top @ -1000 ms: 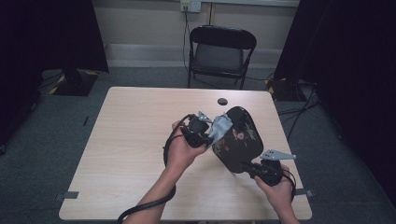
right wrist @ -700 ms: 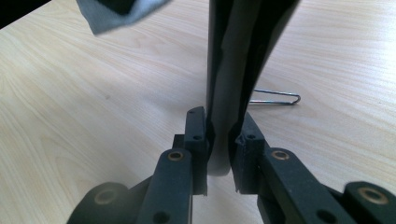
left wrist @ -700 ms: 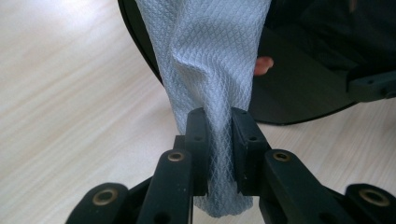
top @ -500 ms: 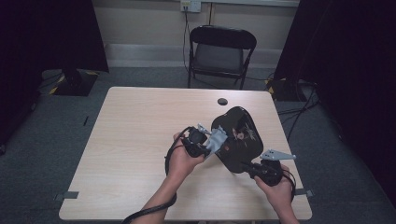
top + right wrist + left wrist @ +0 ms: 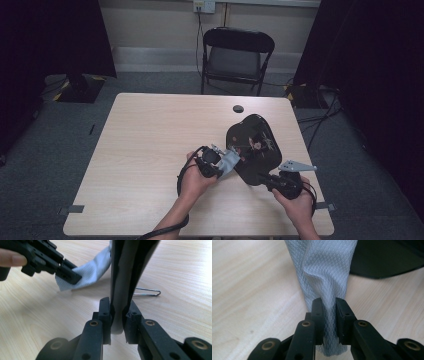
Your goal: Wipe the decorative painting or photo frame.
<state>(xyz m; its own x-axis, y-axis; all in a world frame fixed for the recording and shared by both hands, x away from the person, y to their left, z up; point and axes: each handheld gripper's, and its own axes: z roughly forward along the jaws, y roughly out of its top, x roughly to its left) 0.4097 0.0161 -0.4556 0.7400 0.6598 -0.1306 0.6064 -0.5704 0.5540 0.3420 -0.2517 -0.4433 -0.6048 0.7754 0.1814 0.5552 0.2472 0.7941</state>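
Left tongs (image 5: pixel 226 165): closed on a grey cloth (image 5: pixel 325 272). In the left gripper view the two black jaws pinch the cloth between them, and the cloth rises from them in a fold.
Grey cloth: it has a fine woven diamond pattern. In the high view it sits just beside the left edge of the black object (image 5: pixel 252 147), at the front of the left tongs. In the right gripper view its free end lies on the tabletop (image 5: pixel 150 150). Whether the cloth touches the black object, I cannot tell.
Right tongs (image 5: pixel 117 315): closed on the lower edge of the black object. In the right gripper view the jaws press on both sides of a thin, glossy black edge.
Black object: a wide, dark, shiny plate with a rounded outline, on the right half of the tabletop. It is held tilted, standing up from the right tongs. What it is exactly, I cannot tell.
Thin wire (image 5: pixel 147 292): a bent metal wire lies on the tabletop behind the black object, seen in the right gripper view.
Tabletop: light wood, with a small dark round hole (image 5: pixel 238 108) near the far edge.
Background: a black folding chair (image 5: pixel 237 57) stands behind the tabletop.
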